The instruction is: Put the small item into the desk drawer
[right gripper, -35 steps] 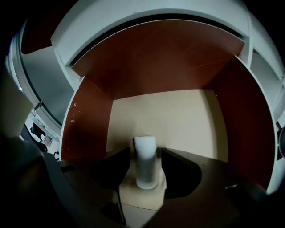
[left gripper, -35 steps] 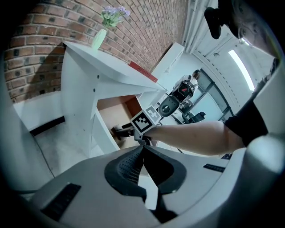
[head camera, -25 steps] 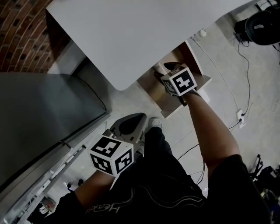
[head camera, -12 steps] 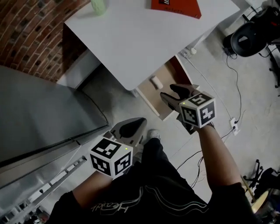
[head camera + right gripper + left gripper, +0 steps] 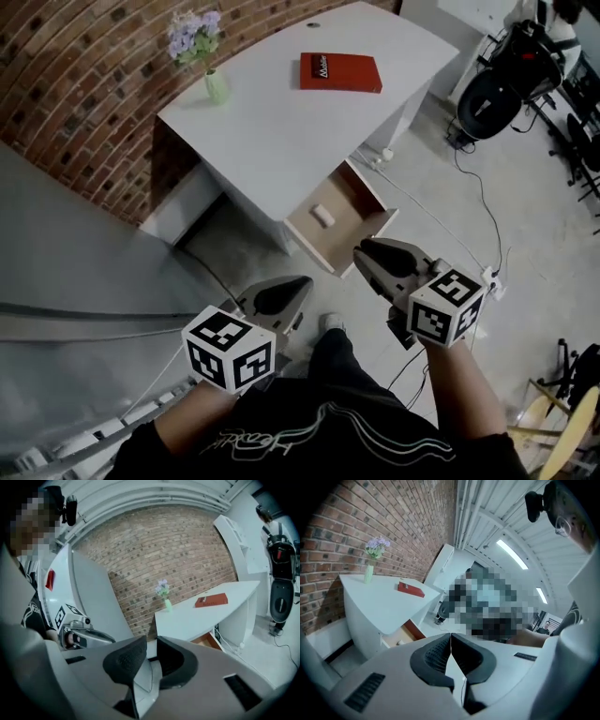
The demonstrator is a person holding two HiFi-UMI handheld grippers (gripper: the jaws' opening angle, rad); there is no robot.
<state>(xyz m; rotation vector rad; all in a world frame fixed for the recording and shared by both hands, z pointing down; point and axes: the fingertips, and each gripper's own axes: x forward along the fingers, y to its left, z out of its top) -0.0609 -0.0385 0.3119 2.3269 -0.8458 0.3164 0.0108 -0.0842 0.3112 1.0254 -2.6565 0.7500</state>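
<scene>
The small white item (image 5: 322,215) lies on the wooden floor of the open desk drawer (image 5: 346,194), under the white desk (image 5: 272,131). My right gripper (image 5: 362,249) hovers just in front of the drawer, apart from it. Its jaws are closing to a narrow gap with nothing between them, as the right gripper view (image 5: 151,641) shows. My left gripper (image 5: 302,282) hangs lower left, over the floor. Its pads meet at the tips in the left gripper view (image 5: 450,635), holding nothing. The drawer (image 5: 404,633) also shows there, past the jaws.
A red book (image 5: 340,72) and a green vase of flowers (image 5: 215,84) sit on the desk top. A brick wall (image 5: 84,84) runs behind, a grey panel (image 5: 75,253) stands left. Cables (image 5: 473,197) and a black machine (image 5: 497,94) are at right. The person's shoe (image 5: 330,322) is below.
My right gripper has drawn back out of the drawer toward the person and its jaws have narrowed. The item stays in the drawer. The head view has pulled back, showing the whole desk.
</scene>
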